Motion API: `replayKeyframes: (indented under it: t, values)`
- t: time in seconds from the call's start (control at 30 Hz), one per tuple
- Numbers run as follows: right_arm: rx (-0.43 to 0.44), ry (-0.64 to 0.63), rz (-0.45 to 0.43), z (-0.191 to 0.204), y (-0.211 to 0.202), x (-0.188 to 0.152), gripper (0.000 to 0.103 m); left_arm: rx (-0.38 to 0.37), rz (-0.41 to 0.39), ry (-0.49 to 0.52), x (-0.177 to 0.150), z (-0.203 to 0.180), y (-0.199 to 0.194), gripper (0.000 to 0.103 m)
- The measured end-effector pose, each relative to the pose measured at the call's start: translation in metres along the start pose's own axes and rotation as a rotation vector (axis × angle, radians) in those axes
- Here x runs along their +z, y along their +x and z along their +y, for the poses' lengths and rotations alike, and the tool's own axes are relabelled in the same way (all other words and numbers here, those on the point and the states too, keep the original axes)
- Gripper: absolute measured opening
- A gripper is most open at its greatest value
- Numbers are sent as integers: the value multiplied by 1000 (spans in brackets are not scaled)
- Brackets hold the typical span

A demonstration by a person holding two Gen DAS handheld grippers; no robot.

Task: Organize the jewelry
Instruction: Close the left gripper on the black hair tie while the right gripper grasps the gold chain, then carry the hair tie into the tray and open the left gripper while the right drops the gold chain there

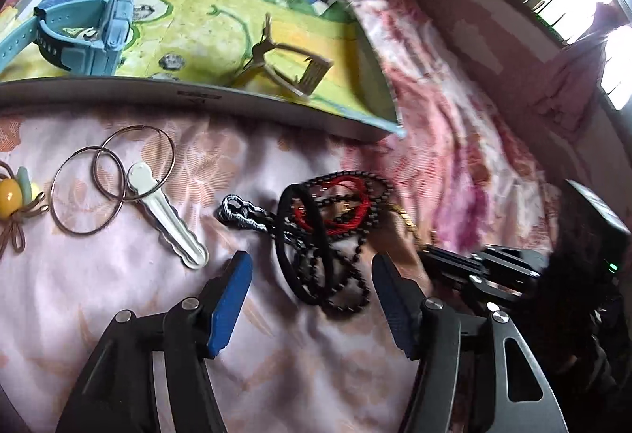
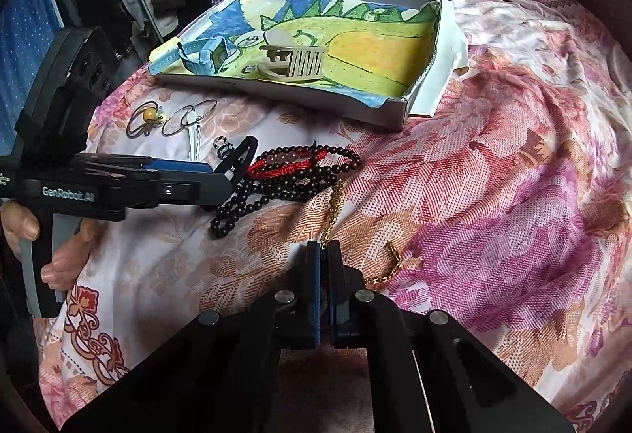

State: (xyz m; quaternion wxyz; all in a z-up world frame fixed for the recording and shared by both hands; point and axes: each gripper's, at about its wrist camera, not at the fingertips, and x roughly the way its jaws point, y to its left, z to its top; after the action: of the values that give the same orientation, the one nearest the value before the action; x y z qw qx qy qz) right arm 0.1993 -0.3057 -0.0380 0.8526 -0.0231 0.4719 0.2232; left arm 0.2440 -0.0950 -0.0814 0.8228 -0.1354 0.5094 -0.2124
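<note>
"GenRobot.AI" is printed on the left gripper (image 2: 237,172), jaws wide beside the dark beaded necklace (image 2: 284,184); the right gripper (image 2: 324,255) pinches the thin gold chain (image 2: 333,208) on the pink floral bedspread (image 2: 493,176), near the shallow drawing-lined cardboard tray (image 2: 395,117).

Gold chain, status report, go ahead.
Right gripper shut on gold chain. Left gripper open over bead pile. Chain's far end under beads. Tray beyond.

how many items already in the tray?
2 visible. Blue watch at the tray's left end; beige hair claw clip near the middle. A small silvery bit beside the clip is unclear.
</note>
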Motion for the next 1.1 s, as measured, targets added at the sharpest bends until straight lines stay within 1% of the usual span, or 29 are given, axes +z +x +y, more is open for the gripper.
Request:
replayKeyframes:
  t: [0.07, 0.13, 0.2, 0.23, 0.3, 0.33, 0.4, 0.47, 0.53, 0.6, 0.8, 0.93, 1.0, 1.07, 1.1]
  values:
    - [-3, 10, 0, -1, 0, 0, 4, 31, 9, 28, 0, -4, 4, 58]
    - [5, 22, 4, -3, 1, 0, 4, 66, 1, 43, -2, -6, 4, 50]
    - [17, 40, 7, -6, 3, 0, 4, 78, -5, 21, -2, 0, 2, 33]
    - [18, 44, 11, -7, 4, 0, 4, 78, -7, 0, -2, 5, 1, 28]
    - [13, 45, 14, -6, 7, -1, 4, 67, -9, -35, -2, 13, -1, 10]
    - [14, 54, 12, -6, 8, -1, 4, 41, -11, -52, -3, 17, -2, 8]
    - [34, 118, -1, -10, 8, -2, 4, -12, -20, -74, -5, 22, -4, 8]
    - [68, 174, -19, -14, 5, -5, 3, -36, -35, -87, -8, 24, -11, 8]
    - [121, 238, -31, -17, 1, -7, 3, -38, -54, -89, -13, 22, -20, 8]
    - [160, 274, -51, -16, -4, -9, 3, -30, -65, -76, -18, 19, -30, 8]
    - [171, 211, -158, 13, -32, -4, 3, 28, -92, 14, -33, -4, -56, 8]
    - [171, 144, -241, 26, -55, 10, 3, 32, -123, 49, -29, -16, -68, 8]
    - [177, 116, -280, 28, -65, 18, 3, 40, -160, 57, -22, -19, -76, 8]
    - [177, 92, -311, 27, -70, 29, 3, 70, -231, 63, -10, -22, -84, 8]
    - [182, 87, -331, 24, -71, 38, 3, 75, -255, 65, -4, -23, -86, 8]
